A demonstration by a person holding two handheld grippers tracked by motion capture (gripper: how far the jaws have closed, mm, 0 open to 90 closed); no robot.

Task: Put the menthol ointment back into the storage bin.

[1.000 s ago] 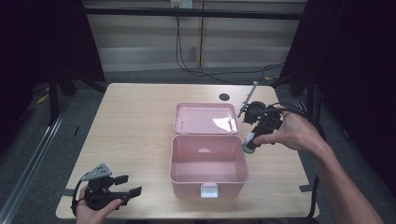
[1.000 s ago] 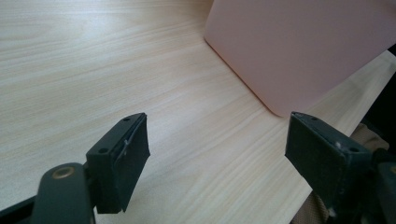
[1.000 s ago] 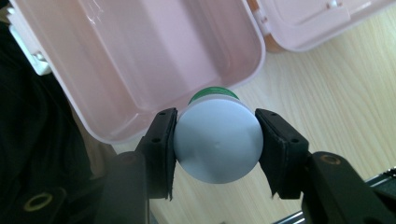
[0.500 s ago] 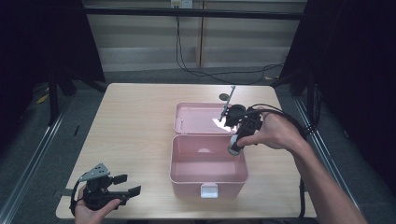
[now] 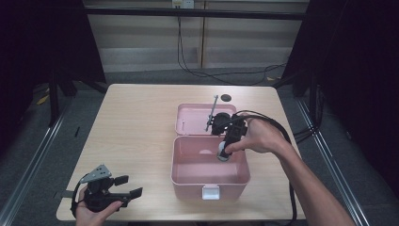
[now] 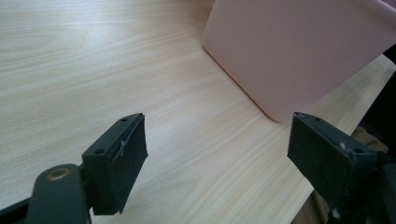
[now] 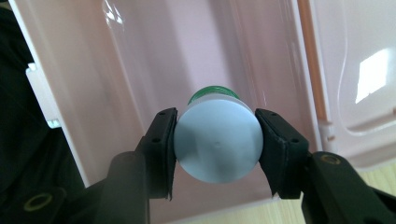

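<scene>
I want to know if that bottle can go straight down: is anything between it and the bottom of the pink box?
Nothing visible. The right tool holds the white round-capped green bottle above the open pink plastic box, whose lid lies back flat, and the box floor seen past the bottle looks bare.

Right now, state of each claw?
Left claw: open, holding nothing, low over the table.
Right claw: shut on a white bottle with a green end, above the pink box.

Light wood table [image 5: 141, 122]; grey floor [image 5: 33, 155]; dark surrounds
</scene>
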